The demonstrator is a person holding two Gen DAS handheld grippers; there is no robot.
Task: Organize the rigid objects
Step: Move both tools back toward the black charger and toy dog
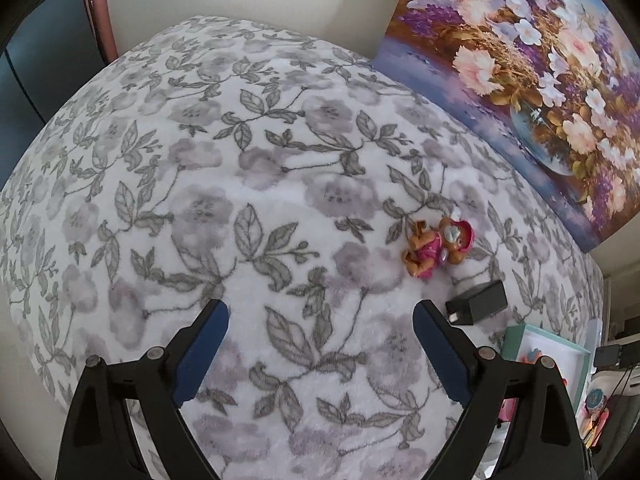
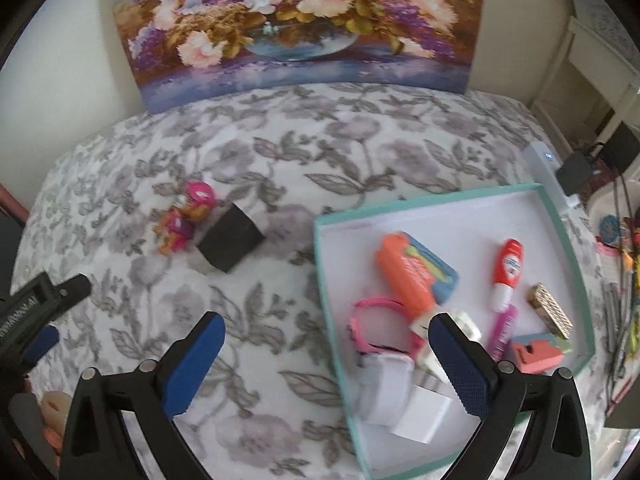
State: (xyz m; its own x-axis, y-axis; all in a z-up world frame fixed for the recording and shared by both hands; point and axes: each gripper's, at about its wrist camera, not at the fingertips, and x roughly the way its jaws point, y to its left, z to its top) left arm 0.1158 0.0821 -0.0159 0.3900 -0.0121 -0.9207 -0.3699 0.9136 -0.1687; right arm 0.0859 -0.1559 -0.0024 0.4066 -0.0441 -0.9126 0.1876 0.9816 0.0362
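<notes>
Landmark: teal-rimmed box (image 2: 560, 232) on floral blanket (image 2: 280, 152).
- Toy figure (image 2: 186, 216), pink helmet: I find it on blanket, left of box, well apart.
- Black adapter (image 2: 230, 240): just beside figure, between figure and box.
- Inside box: orange-blue case (image 2: 412, 272), red-capped tube (image 2: 506, 276), pink watch (image 2: 376, 328), sundry small pieces.
- Left gripper (image 1: 320, 352): I see jaws apart, nothing between, left of box.
- Right gripper (image 2: 326, 364): jaws spread wide, empty, straddling box's left rim.

floral blanket (image 1: 200, 160), flower painting (image 2: 296, 24), black cables (image 2: 618, 240)
</notes>
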